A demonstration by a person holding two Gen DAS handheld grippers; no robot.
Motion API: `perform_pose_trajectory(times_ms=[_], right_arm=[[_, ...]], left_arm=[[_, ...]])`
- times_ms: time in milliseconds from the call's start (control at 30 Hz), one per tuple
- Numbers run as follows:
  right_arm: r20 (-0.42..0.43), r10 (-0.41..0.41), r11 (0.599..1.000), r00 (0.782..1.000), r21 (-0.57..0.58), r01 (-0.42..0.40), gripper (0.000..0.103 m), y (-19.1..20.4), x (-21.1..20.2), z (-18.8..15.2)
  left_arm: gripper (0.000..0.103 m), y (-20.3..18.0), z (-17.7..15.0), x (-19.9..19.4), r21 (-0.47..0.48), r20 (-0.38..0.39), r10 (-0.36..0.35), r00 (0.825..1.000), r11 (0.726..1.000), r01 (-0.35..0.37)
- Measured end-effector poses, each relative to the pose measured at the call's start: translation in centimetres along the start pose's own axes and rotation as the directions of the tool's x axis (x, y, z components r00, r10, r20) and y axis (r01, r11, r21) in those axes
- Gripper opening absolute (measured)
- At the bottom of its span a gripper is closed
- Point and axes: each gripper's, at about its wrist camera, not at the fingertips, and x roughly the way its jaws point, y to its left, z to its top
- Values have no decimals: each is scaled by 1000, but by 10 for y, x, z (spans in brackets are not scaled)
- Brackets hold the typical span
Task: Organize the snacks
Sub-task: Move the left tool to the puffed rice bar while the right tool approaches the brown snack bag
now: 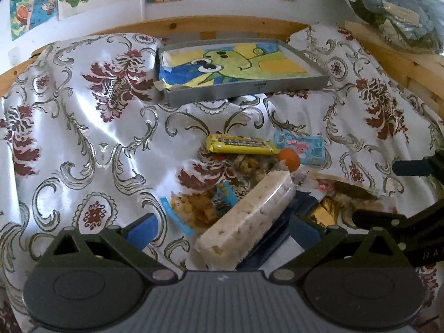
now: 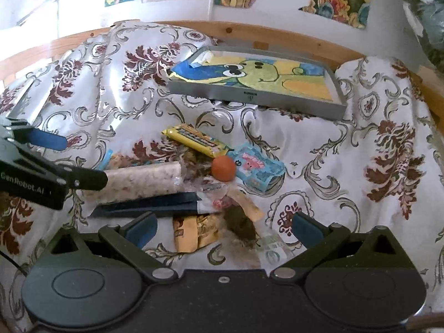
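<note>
several snacks (image 2: 211, 172) sit heaped mid-cloth, none yet in the grey tray (image 2: 258, 100) behind — sorting looks barely begun. left gripper (image 1: 222, 227) and right gripper (image 2: 224, 229) both hover wide, empty; next, pinch one packet. floral tablecloth (image 1: 83, 138), wooden rim, pictures on wall.

Left gripper (image 1: 222, 227) black with blue pads, ribbed grey base, right gripper (image 2: 224, 227) alike, white lettering, possibly "GenRobot.AI"
</note>
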Motion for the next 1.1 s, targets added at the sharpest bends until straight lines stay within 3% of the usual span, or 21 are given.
perform_pose_trajectory(times_ms=[333,767,1100], right_arm=[[-26,-10,1000,1000,10,10,102,-12,20,3],[-87,22,997,996,76,-15,102,-30,52,5],[-103,27,999,994,45,-22,101,-27,62,5]], left_arm=[[103,-1,14,17,76,46,-71,996,995,67],[102,3,14,46,123,-43,-113,993,986,117],[98,9,15,54,108,-80,-126,989,985,134]])
